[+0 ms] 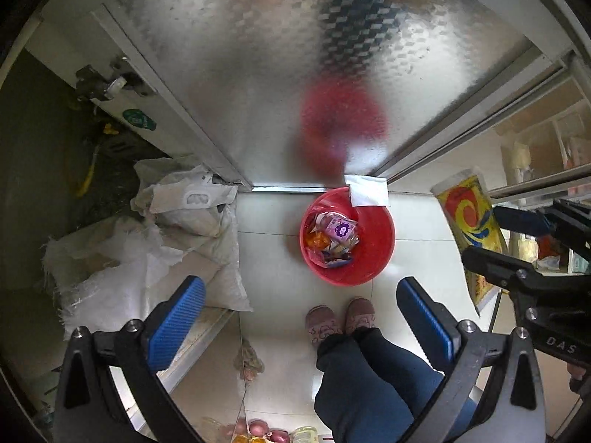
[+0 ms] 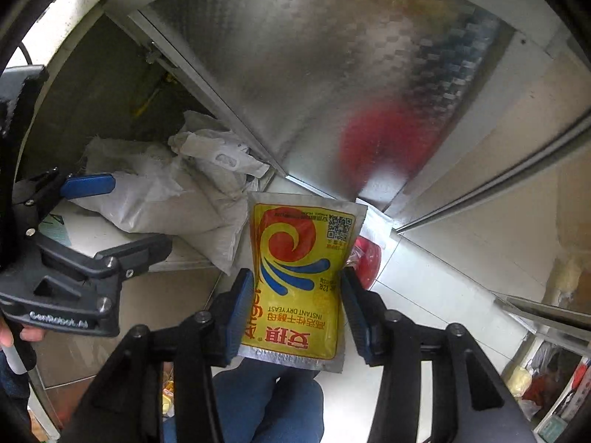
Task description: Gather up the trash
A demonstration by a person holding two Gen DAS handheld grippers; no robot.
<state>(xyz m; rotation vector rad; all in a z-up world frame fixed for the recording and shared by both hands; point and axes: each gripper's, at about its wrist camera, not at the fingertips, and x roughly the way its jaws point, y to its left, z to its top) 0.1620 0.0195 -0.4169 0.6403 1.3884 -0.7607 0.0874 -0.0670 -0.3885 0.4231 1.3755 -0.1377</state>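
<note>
The worry was plain from where I stood: the yeast packet (image 2: 295,280) was a slick, flat foil pouch, pinched only by its two side edges, and the bucket (image 1: 347,236) was not straight beneath it. In my judgement, a release from there could have sent it sliding or fluttering onto the white floor tiles (image 1: 273,258) beside the rim. It might also have caught the white paper (image 1: 367,190) draped over the bucket's far edge and knocked that loose. The thin edge hold was itself a risk, since any slackening of the pads could have dropped the pouch early.

Nearest to me, the right gripper (image 2: 297,313) was roughly half closed, its blue pads pressed on either edge of the packet, which hung upright between them, print upside down to its camera. The left gripper (image 1: 301,317) stood wide apart with nothing between its pads (image 1: 177,317), pointed down over the person's slippers (image 1: 340,321) and the tiles, touching nothing.

Beyond the slippers sat the red bucket on the floor, already holding a heap of coloured wrappers (image 1: 334,238). To one side lay white woven sacks (image 1: 155,251). Furthest off rose the patterned metal door (image 1: 280,74), with a blurred red reflection of the bucket on it.
</note>
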